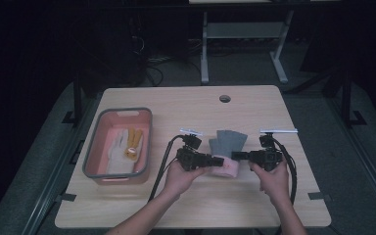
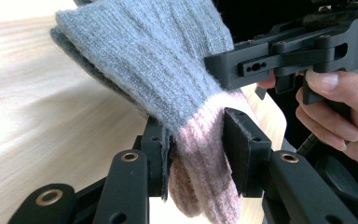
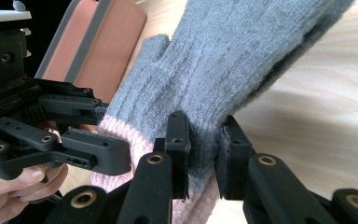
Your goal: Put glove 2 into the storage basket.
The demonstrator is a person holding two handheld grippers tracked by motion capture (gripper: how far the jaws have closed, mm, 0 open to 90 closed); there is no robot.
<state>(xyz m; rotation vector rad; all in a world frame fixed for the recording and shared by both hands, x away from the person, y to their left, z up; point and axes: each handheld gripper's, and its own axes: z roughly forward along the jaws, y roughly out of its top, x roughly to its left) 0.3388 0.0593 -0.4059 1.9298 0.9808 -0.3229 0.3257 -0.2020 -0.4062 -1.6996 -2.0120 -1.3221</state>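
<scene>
Showing a knitted glove (image 1: 226,147) held between two hand-held grippers over the wooden table (image 1: 191,205), just to the right of the pink basket (image 1: 90,161). The glove is grey ribbed wool with a soft, slightly fuzzy surface and a pale pink cuff band; in the high view its grey fingers point away from the person while the pink cuff lies nearest the hands. The left gripper (image 1: 214,160) is clamped on the pink cuff — in the left gripper view the glove (image 2: 168,79) is pinched between the two black pads, the cuff bunching and hanging below them. The right gripper (image 1: 236,156) is clamped on the opposite edge of the glove, where grey meets pink; in the right gripper view the glove (image 3: 242,60) is squeezed thin between the pads and its thumb stands out towards the basket (image 3: 98,42). The two grippers face each other across the cuff, close together, each held in one of the person's hands. Inside the basket, well to the left of the held glove, lie a white glove (image 1: 117,154) and a yellow one (image 1: 134,142) — the yellow resting partly on the white.
</scene>
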